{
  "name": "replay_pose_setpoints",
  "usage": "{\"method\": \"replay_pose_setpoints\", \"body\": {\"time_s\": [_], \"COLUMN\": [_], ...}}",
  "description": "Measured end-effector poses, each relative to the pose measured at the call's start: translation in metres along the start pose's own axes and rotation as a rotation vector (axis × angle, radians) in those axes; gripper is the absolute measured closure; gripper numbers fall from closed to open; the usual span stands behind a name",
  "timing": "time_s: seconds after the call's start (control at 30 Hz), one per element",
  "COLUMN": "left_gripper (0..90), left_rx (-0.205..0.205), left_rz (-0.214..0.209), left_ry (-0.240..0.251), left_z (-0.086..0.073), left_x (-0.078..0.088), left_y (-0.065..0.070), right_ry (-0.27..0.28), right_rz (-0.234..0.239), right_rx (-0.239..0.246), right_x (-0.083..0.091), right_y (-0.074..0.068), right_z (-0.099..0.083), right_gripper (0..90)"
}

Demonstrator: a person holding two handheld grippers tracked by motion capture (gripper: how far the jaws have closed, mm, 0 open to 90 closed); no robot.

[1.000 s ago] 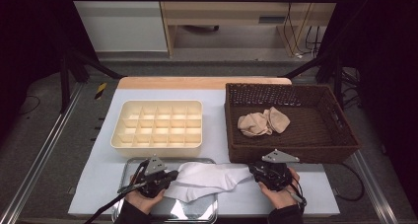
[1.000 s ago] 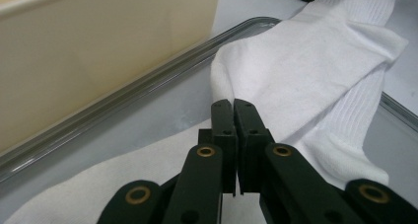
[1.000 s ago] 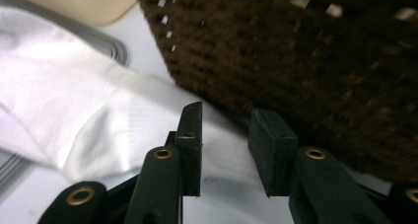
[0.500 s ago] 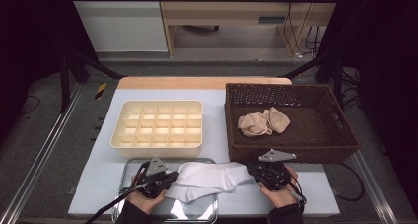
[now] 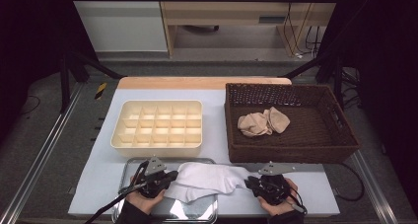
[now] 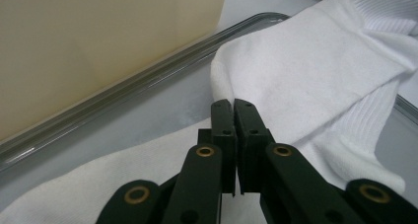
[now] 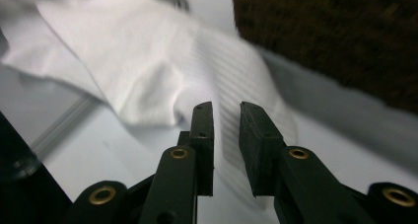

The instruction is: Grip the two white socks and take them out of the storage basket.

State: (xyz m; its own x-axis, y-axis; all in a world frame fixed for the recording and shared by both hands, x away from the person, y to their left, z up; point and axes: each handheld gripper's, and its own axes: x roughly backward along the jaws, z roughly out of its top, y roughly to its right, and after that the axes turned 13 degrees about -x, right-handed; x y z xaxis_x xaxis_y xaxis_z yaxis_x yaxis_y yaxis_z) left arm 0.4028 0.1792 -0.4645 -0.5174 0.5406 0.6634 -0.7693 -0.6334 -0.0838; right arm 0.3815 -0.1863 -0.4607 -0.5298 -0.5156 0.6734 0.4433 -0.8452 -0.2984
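A white sock (image 5: 207,178) lies stretched from the metal tray (image 5: 148,161) onto the table at its right. My left gripper (image 5: 167,177) is at the sock's left end, over the tray. Its jaws are shut on a fold of the sock (image 6: 305,71), and the left gripper (image 6: 232,103) tips pinch the fabric's edge. My right gripper (image 5: 249,182) is at the sock's ribbed cuff end. The right gripper (image 7: 226,108) jaws have just been opening and stand apart. The cuff (image 7: 231,86) lies under the gap and the pads do not press on it.
A cream divided organizer box (image 5: 157,125) stands behind the tray. A dark wicker basket (image 5: 291,155) at the right holds beige socks (image 5: 263,121); its wall (image 7: 335,36) is close to the right gripper. The table's front edge is just below both hands.
The right hand has shifted a little toward the front edge, and the sock's cuff end has settled lower on the table. The left hand has kept still.
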Motion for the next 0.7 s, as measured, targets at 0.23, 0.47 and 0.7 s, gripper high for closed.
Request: {"method": "replay_pose_setpoints", "body": {"time_s": [0.23,0.47,0.7], "left_gripper": [87.3,87.3,87.3], "left_rx": [0.001,-0.003,-0.001], "left_rz": [0.003,0.005,-0.002], "left_ry": [0.000,-0.001,0.004], "left_z": [0.000,-0.001,-0.001], "left_x": [-0.001,-0.002,-0.002], "left_y": [0.000,0.000,-0.001], "right_ry": [0.079,-0.013,0.077], "right_rz": [-0.074,-0.062,-0.095], "right_rx": [-0.056,-0.059,-0.047], "right_x": [0.001,-0.019,0.005], "right_y": [0.018,0.020,0.019], "right_z": [0.011,0.004,0.013], "right_gripper": [73.2,76.7,81.9]}}
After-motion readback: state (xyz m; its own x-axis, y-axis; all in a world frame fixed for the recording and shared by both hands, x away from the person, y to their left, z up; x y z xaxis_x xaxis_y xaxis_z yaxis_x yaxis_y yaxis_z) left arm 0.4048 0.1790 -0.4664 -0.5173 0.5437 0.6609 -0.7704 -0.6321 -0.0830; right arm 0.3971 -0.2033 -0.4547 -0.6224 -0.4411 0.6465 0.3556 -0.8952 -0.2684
